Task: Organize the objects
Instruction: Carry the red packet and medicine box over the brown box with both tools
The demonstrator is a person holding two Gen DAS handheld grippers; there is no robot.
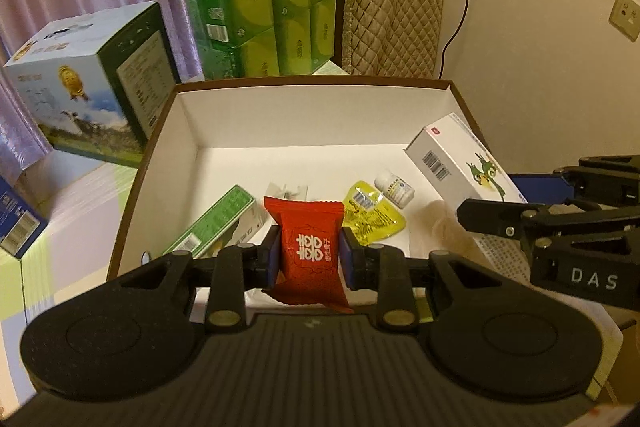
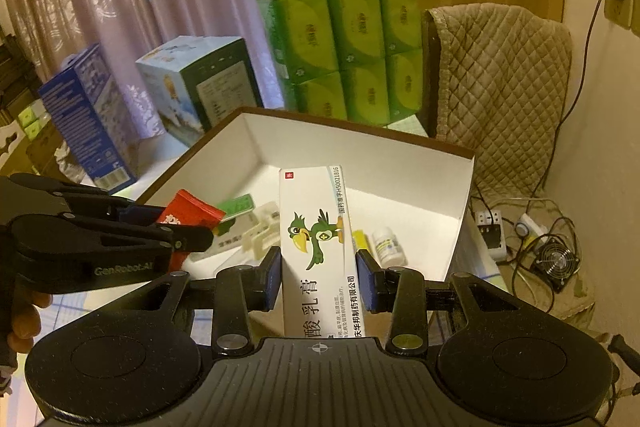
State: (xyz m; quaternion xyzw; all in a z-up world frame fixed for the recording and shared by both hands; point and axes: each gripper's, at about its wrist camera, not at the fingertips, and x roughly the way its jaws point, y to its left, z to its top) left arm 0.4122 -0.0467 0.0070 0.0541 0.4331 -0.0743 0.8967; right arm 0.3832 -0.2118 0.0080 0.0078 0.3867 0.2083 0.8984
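Two grippers were loaded over the open box (image 1: 188, 119). Left wrist view: left gripper (image 1: 309, 257) clamped the red packet (image 1: 308, 251) above the box's near edge. On the box floor lay a green carton (image 1: 218, 223) near the left wall, a yellow pouch (image 1: 370, 217) and a small white bottle (image 1: 394, 187) toward the right.

Right wrist view: right gripper (image 2: 319, 279) pinched the white ointment box (image 2: 320, 247) upright over the near right corner; the left gripper (image 2: 160, 227) held the packet (image 2: 188, 215) over the left edge.
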